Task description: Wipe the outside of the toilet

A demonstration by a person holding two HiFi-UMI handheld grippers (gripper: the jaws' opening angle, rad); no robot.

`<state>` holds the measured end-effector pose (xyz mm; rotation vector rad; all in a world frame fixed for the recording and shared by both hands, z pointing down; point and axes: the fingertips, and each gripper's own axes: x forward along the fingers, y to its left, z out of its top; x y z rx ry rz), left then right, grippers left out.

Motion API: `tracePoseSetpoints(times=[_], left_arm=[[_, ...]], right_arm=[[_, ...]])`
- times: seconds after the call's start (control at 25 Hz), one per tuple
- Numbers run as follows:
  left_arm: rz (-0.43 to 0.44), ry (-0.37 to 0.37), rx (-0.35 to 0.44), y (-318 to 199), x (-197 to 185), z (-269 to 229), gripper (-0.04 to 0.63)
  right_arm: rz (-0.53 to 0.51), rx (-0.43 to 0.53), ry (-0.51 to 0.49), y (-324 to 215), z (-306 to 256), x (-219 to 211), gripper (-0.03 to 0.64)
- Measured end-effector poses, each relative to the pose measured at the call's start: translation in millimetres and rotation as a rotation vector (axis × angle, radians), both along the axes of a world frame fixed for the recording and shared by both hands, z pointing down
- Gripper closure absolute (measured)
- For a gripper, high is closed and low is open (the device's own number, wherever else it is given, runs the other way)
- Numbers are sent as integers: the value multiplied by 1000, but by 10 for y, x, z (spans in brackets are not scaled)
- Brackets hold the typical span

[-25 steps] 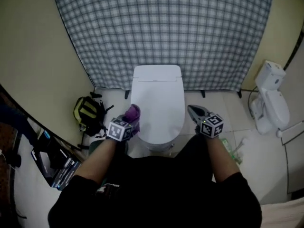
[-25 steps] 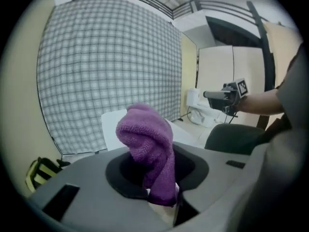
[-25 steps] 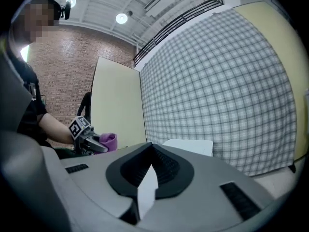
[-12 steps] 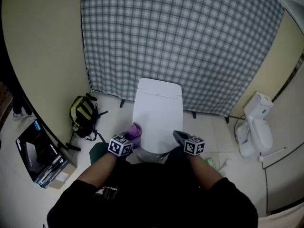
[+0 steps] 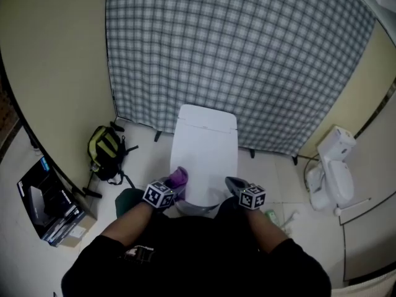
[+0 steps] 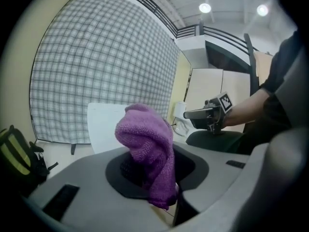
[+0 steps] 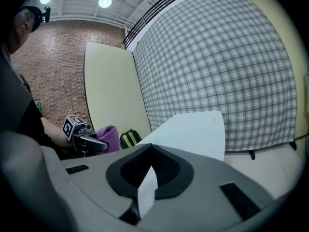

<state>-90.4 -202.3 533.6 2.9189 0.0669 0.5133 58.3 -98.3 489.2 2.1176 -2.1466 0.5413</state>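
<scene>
The white toilet (image 5: 205,150) stands with its lid down in front of a checked curtain; its lid also shows in the left gripper view (image 6: 102,127) and the right gripper view (image 7: 193,132). My left gripper (image 5: 172,185) is shut on a purple cloth (image 5: 178,178) at the toilet's front left edge. In its own view the cloth (image 6: 147,149) bulges up from the jaws of the left gripper (image 6: 159,178). My right gripper (image 5: 236,185) is at the front right edge. In its own view the right gripper (image 7: 148,180) is shut, with only a thin white sliver in the slit.
A yellow and black backpack (image 5: 106,150) lies on the floor left of the toilet. A black box (image 5: 47,202) sits further left. A second white fixture (image 5: 331,166) stands at the right wall. The checked curtain (image 5: 235,60) hangs behind.
Both grippers have drawn back towards the toilet's front edge and closer together. The head view has pulled up and back. The cloth stays in the left gripper.
</scene>
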Motion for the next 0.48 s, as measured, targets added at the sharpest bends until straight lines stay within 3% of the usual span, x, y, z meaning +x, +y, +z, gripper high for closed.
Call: tracePoseSetpoints(times=[0.48], left_arm=[[-64,3,-53,-195,8,96,491]], right_arm=[[-73,-3,14,-104,151,-83,615]])
